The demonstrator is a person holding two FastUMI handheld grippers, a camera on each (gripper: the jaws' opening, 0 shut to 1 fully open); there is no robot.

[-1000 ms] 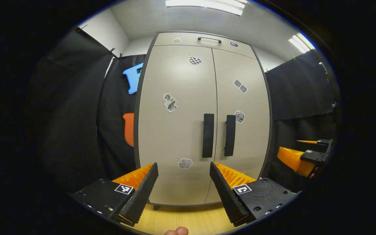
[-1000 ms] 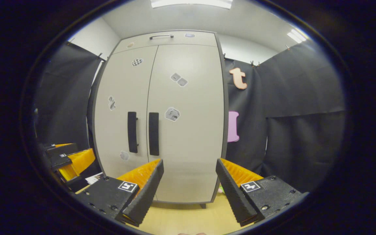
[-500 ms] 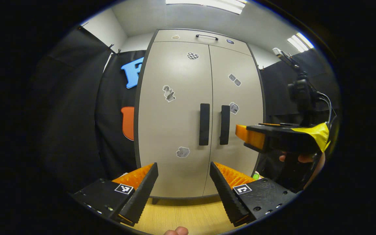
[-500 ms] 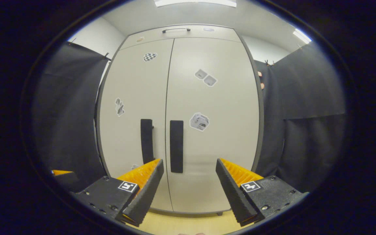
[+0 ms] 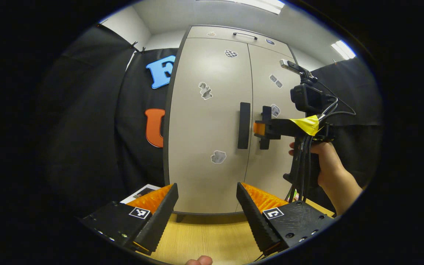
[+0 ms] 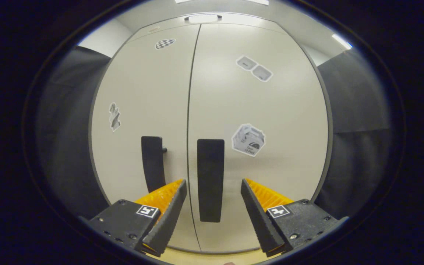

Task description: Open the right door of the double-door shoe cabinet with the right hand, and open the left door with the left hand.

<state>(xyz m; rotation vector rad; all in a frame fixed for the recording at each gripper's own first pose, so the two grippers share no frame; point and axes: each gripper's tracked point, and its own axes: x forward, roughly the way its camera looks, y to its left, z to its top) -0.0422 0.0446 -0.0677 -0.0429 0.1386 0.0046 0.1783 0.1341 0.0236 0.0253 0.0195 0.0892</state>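
My right gripper, fingers spread, frames the stiff right handle; left gripper open too.

A tall beige double-door shoe cabinet with dark edging stands at the centre of the frame, both doors closed. Two black vertical bar handles sit either side of the centre seam: the left handle is clear, the right handle partly covered. At right of centre, the black-and-orange right gripper reaches that handle, held by a hand. Along the bottom, the left gripper has its orange-ribbed fingers spread apart above pale wooden flooring.
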